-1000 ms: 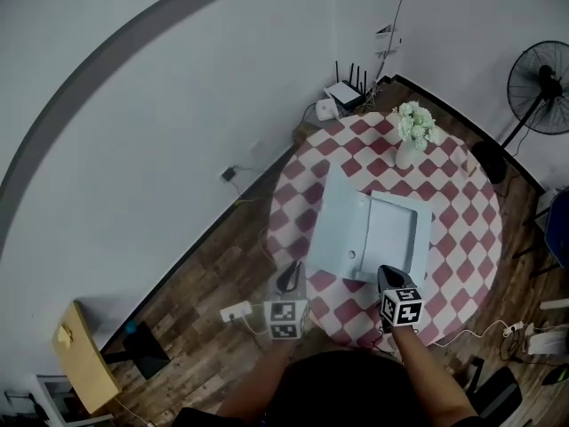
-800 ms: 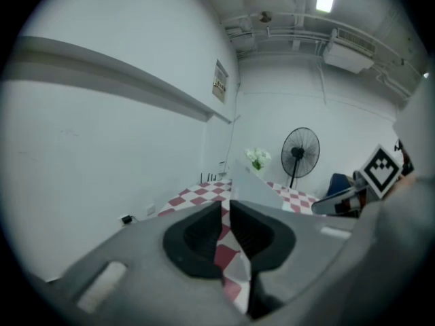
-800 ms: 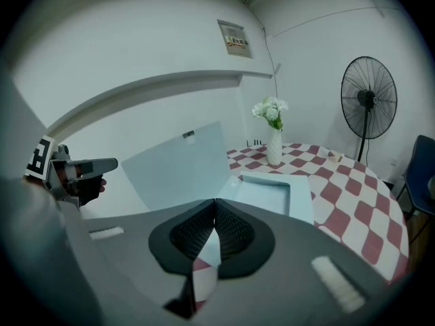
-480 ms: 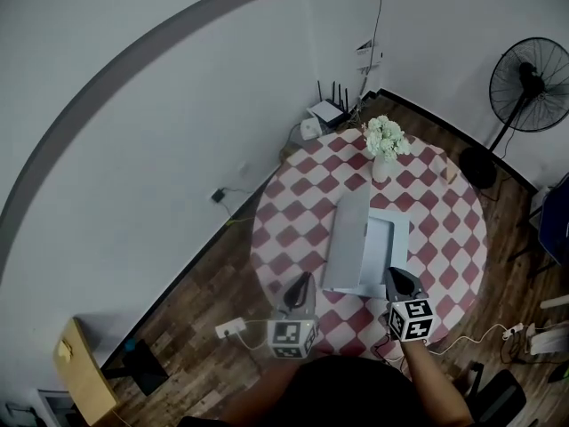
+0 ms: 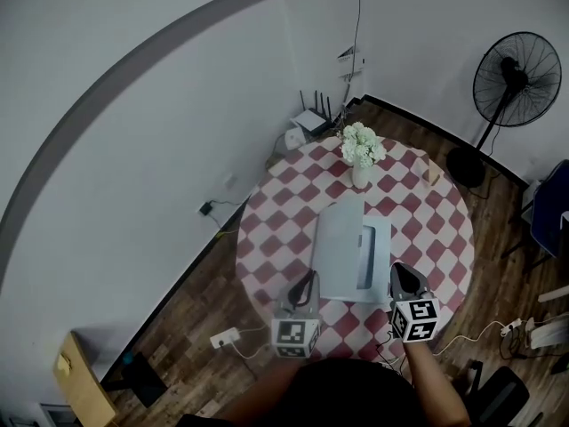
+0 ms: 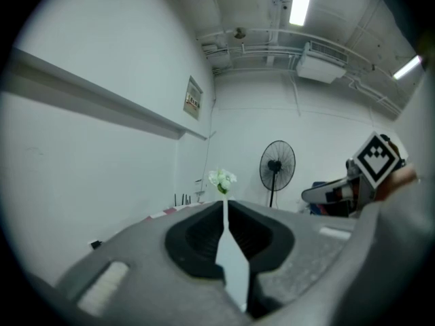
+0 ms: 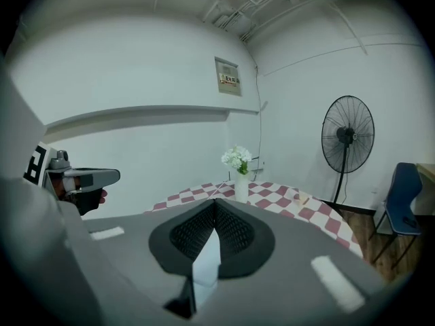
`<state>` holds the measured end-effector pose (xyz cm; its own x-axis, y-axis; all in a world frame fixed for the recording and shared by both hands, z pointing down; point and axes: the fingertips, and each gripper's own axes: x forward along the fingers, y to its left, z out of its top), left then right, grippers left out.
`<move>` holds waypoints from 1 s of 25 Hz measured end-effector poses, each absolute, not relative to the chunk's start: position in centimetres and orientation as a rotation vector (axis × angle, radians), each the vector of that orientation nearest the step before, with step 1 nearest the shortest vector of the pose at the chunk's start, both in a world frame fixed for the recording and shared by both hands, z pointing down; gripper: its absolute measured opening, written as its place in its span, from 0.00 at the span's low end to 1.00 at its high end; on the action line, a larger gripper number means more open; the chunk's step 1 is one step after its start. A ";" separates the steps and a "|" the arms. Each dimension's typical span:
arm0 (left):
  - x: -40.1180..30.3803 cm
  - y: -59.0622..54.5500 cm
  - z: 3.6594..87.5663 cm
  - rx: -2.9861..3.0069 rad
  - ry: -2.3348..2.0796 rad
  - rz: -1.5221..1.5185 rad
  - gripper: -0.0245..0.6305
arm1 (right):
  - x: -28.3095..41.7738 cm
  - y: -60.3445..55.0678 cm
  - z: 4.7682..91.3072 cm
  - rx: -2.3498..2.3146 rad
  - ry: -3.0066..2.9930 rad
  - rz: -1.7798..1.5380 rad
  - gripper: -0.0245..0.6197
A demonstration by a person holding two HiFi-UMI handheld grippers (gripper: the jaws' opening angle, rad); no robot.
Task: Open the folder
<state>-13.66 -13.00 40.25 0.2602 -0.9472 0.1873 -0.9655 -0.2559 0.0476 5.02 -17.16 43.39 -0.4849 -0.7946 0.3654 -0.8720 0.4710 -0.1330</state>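
Observation:
The pale grey-blue folder [image 5: 340,249] lies spread on the round checked table [image 5: 267,238], cover to the left and a white sheet with a dark clip strip to the right. Both grippers hover above the table's near edge, short of the folder and apart from it. My left gripper [image 5: 306,280] [image 6: 224,206] shows only a narrow slit between its jaws, which are closing with nothing between them. My right gripper [image 5: 400,271] [image 7: 215,206] is shut and empty. Each gripper view looks level over the table and does not show the folder.
A white vase of flowers [image 5: 360,149] [image 6: 222,179] [image 7: 238,161] stands at the table's far side. A standing fan [image 5: 507,69] [image 7: 347,136] and a blue chair [image 5: 551,207] are to the right. On the floor lie a router [image 5: 308,118] and a power strip [image 5: 222,337].
Both grippers have drawn back from the folder toward the near edge and risen. The folder's cover, raised a second ago, now looks laid out to the left.

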 end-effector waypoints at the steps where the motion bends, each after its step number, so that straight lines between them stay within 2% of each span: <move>1: -13.3 -13.2 40.3 2.375 -1.809 0.185 0.07 | 5.6 -17.4 43.3 1.450 -2.456 0.437 0.04; 25: -10.3 -13.1 40.5 2.450 -1.720 0.241 0.07 | 8.1 -15.9 43.5 1.503 -2.421 0.439 0.04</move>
<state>-10.29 -13.08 40.53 0.3344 -0.9189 0.2092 -0.9410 -0.3376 0.0212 8.11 -15.94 43.52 -0.4321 -0.8220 0.3710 -0.8999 0.4198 -0.1182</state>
